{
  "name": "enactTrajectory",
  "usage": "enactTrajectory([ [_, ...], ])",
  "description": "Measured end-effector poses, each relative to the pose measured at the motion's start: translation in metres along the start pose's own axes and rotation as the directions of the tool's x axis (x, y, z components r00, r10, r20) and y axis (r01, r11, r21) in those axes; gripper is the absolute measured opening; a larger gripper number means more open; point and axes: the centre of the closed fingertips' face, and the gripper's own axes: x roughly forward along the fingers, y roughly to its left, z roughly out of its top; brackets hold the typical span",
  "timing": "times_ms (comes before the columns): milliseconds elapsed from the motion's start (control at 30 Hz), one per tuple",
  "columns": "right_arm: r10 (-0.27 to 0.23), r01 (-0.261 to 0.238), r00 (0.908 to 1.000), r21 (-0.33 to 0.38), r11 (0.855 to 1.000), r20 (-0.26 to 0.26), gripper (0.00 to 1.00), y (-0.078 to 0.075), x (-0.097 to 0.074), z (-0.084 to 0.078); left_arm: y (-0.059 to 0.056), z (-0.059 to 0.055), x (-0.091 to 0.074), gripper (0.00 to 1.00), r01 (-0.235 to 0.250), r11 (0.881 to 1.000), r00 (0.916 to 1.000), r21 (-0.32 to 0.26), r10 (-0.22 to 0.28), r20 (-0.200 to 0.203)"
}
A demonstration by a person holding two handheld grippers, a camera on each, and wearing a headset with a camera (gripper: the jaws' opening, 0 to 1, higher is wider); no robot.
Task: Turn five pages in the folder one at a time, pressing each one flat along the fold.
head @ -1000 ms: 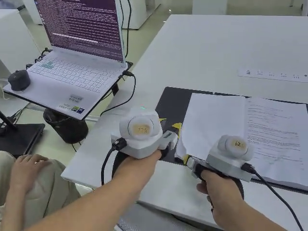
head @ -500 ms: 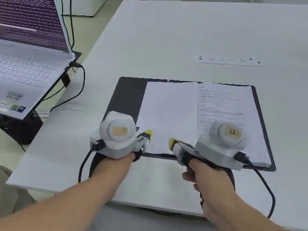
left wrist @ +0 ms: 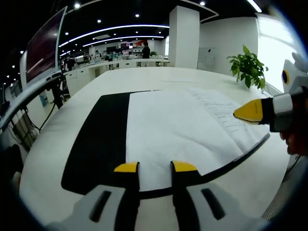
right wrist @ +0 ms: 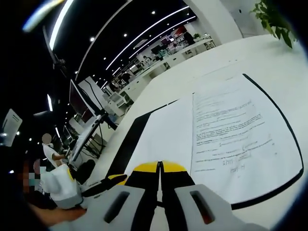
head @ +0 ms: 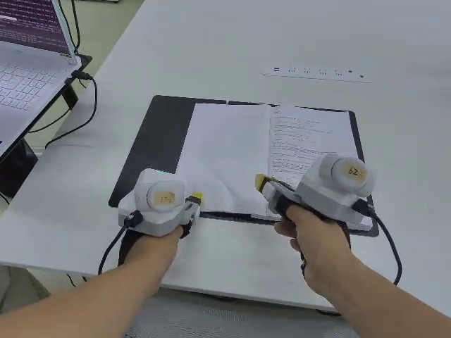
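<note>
The folder (head: 151, 144) lies open on the white table, black inner cover at the left, a blank white page (head: 225, 151) in the middle and a printed page (head: 310, 137) at the right. My left gripper (head: 197, 199) sits at the folder's near edge in front of the blank page (left wrist: 178, 125), its yellow-tipped jaws a little apart and nothing between them (left wrist: 155, 167). My right gripper (head: 261, 182) hovers over the near part of the pages close to the fold. Its jaws are shut and empty (right wrist: 159, 166), pointing along the printed page (right wrist: 231, 130).
A laptop (head: 28, 42) stands off the table's left side, with a black cable (head: 77, 120) hanging beside it. A white power strip (head: 313, 72) lies on the table beyond the folder. The table's near edge runs just behind both grippers.
The head camera has swung right and down onto the folder. Both grippers came in to the folder's near edge, and the right one has since moved forward over the pages near the fold.
</note>
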Motion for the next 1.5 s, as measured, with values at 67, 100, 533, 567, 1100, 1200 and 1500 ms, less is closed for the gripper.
enactTrajectory([
  [67,0.008,-0.007,0.9999,-0.037,0.999,0.008,0.00,-0.002,0.004,0.002,0.000,-0.003,-0.001,0.24,-0.009,1.000,0.9997,0.013,0.009,0.022],
  [100,0.009,-0.008,0.9999,-0.062,0.998,0.013,0.00,-0.005,0.007,0.003,0.000,-0.001,-0.001,0.24,-0.010,1.000,0.9991,0.018,0.009,0.042],
  [533,0.023,-0.017,0.9997,-0.330,0.944,0.013,0.00,-0.029,0.041,0.006,0.001,-0.002,0.002,0.24,-0.005,0.999,0.9970,0.033,0.002,0.078],
  [567,0.022,-0.017,0.9997,-0.337,0.941,0.011,0.00,-0.031,0.044,0.007,0.001,-0.002,0.003,0.24,-0.004,0.999,0.9970,0.035,0.002,0.077],
  [1100,-0.013,0.018,0.9998,-0.360,0.933,0.016,0.00,-0.038,0.074,0.028,0.000,-0.002,0.002,0.24,-0.005,1.000,0.9957,0.031,0.002,0.092],
  [1200,-0.013,0.023,0.9994,-0.343,0.939,0.033,0.00,-0.039,0.082,0.036,0.000,-0.002,0.001,0.24,-0.004,0.999,0.9957,0.032,0.001,0.093],
  [1500,-0.026,0.043,0.9980,-0.313,0.949,0.058,0.00,-0.044,0.102,0.053,0.000,-0.002,0.000,0.24,-0.004,0.999,0.9956,0.035,0.001,0.094],
])
